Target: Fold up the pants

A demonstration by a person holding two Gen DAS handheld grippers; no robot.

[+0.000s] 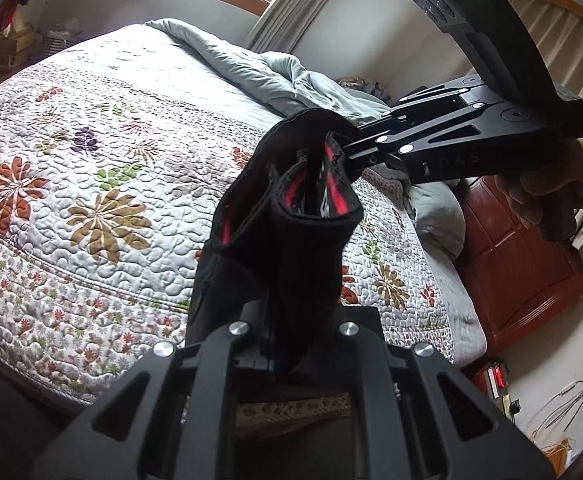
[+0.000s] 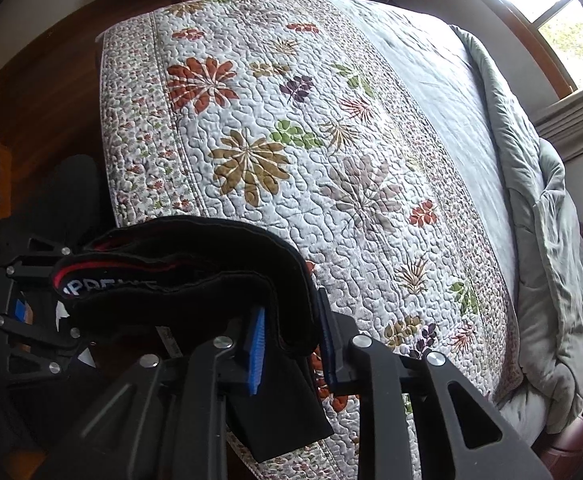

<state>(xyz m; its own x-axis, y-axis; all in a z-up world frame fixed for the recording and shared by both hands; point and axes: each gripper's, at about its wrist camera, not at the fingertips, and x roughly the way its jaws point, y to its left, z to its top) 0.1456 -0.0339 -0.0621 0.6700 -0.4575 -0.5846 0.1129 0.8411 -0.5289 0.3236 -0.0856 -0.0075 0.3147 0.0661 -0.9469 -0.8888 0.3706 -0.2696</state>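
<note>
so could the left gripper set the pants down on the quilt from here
Probably yes. The left gripper and right gripper hold the black pants up over the quilt, and the patch below looks bare.

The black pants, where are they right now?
The black pants hang in the air above the floral quilt, bunched between the left tongs at the bottom of the left wrist view and the right tongs.
</note>
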